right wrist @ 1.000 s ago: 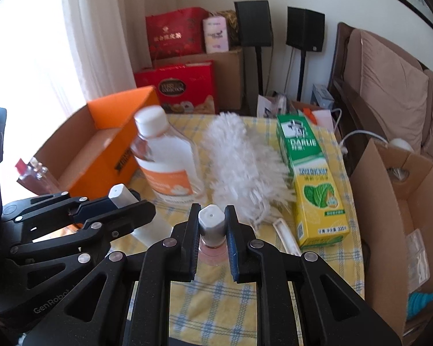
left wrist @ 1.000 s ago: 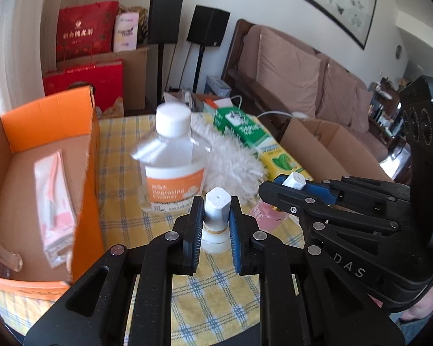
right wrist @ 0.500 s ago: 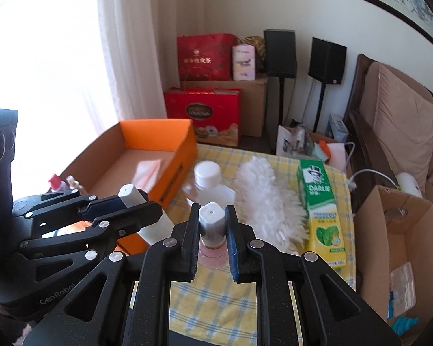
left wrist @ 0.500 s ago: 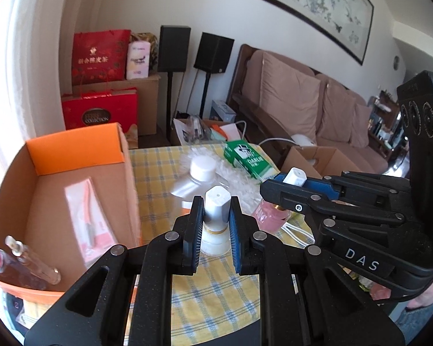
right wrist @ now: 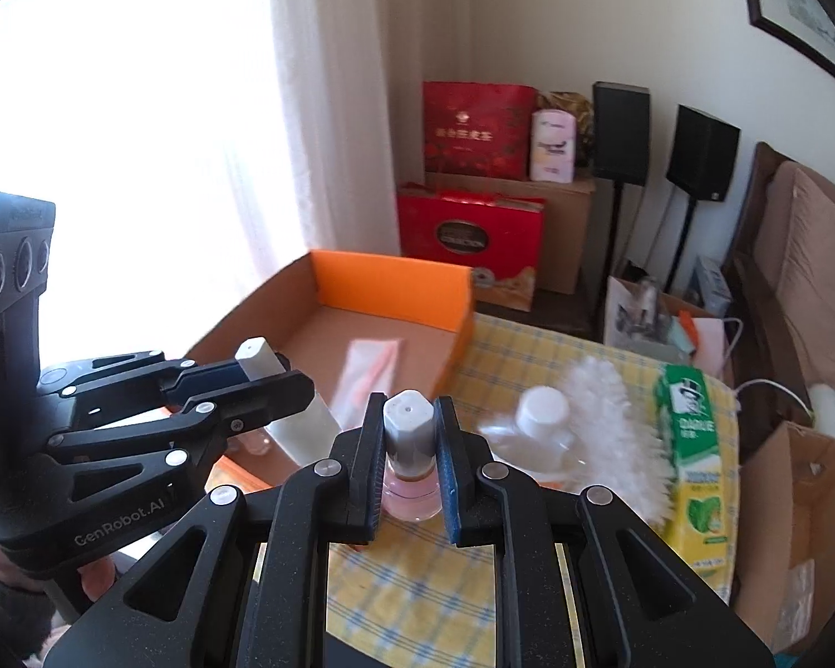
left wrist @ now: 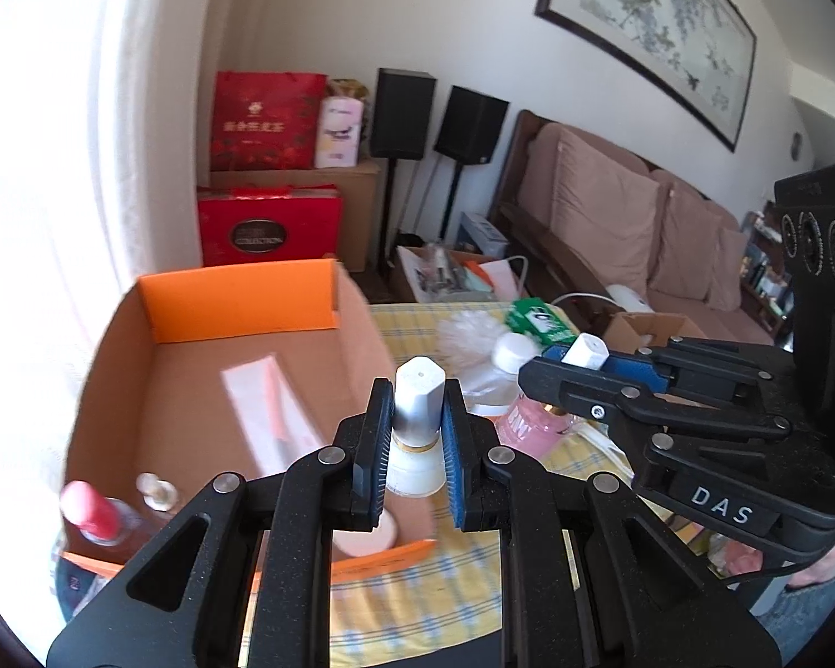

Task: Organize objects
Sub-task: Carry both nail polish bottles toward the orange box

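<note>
in the left wrist view, the left gripper (left wrist: 416, 434) is seen clamped on the silver cap of a white bottle (left wrist: 417, 465), which is held upright and clear of the table (left wrist: 417, 584), at the near right corner of the orange box (left wrist: 239, 300). inside the box a pink packet (left wrist: 273, 417) lies flat on the floor, and a red-capped bottle (left wrist: 92, 512) and a small clear bottle (left wrist: 158, 492) lie in the near left corner, so part of the sorting is judged done. to the right the right gripper (left wrist: 579, 359) is seen from the side, closed on the cap of a pink bottle (left wrist: 529, 423). a duster (left wrist: 467, 337) and a green carton (left wrist: 540, 323) are left on the cloth behind it

in the right wrist view, the right gripper (right wrist: 409, 448) is seen shut on the grey cap of the pink bottle (right wrist: 411, 495), held upright above the checked cloth, just beside the box (right wrist: 389, 284) and not over it. the left gripper (right wrist: 261, 373) is seen to the left with the white bottle (right wrist: 306, 423) pinched by its cap over the box's near edge. a clear cleaner bottle (right wrist: 534, 434), the duster (right wrist: 607, 417) and the carton (right wrist: 690, 462) are left lying on the table

the task is judged partly done: three things are boxed, two are carried and not yet set down, and at least three are left untouched
</note>
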`<action>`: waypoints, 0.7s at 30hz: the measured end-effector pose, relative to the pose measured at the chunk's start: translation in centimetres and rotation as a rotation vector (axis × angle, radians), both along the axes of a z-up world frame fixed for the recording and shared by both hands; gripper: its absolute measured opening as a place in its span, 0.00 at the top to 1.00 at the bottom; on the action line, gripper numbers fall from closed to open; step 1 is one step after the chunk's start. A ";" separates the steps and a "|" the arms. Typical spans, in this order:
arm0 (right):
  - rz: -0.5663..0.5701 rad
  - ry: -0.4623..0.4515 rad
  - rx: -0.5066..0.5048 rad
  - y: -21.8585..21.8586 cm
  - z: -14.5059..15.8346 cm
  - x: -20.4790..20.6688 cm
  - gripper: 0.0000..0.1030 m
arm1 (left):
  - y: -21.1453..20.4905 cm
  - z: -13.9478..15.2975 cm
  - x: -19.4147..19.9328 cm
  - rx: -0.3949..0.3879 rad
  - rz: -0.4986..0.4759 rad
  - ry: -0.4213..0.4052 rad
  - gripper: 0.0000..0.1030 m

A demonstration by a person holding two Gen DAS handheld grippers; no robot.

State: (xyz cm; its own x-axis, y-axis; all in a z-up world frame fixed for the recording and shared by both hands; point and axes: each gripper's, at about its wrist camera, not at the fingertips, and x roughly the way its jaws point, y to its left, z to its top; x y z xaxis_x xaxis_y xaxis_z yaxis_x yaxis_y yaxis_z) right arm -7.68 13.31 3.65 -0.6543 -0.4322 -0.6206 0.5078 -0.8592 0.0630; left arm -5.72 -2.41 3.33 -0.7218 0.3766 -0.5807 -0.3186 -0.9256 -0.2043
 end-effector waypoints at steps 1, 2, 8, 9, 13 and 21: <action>0.009 -0.003 0.000 -0.5 0.0 -0.2 0.85 | -0.7 0.0 -0.2 -0.001 0.012 -0.003 0.85; 0.018 -0.008 -0.001 -1.2 -0.1 -0.4 0.85 | -1.3 0.0 -0.5 -0.001 0.018 -0.006 0.85; 0.056 -0.037 -0.009 -4.2 -0.7 -1.7 0.85 | -5.2 -0.4 -2.3 0.015 0.074 -0.032 0.85; 0.060 -0.041 -0.007 -4.7 -0.8 -2.0 0.85 | -5.8 -0.5 -2.7 0.016 0.083 -0.037 0.85; 0.078 -0.062 -0.003 -6.7 -1.6 -3.1 0.85 | -8.0 -1.3 -4.2 0.011 0.119 -0.056 0.85; 0.107 -0.115 0.013 -11.0 -3.8 -5.6 0.85 | -11.0 -3.5 -6.8 -0.009 0.164 -0.103 0.85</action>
State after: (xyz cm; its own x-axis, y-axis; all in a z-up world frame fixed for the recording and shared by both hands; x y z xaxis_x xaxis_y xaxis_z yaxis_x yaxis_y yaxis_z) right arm -13.33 2.29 -0.12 -0.5287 -0.4870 -0.6952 0.5869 -0.8015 0.1151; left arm -12.55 -13.42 -0.18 -0.7099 0.2530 -0.6573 -0.1412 -0.9654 -0.2191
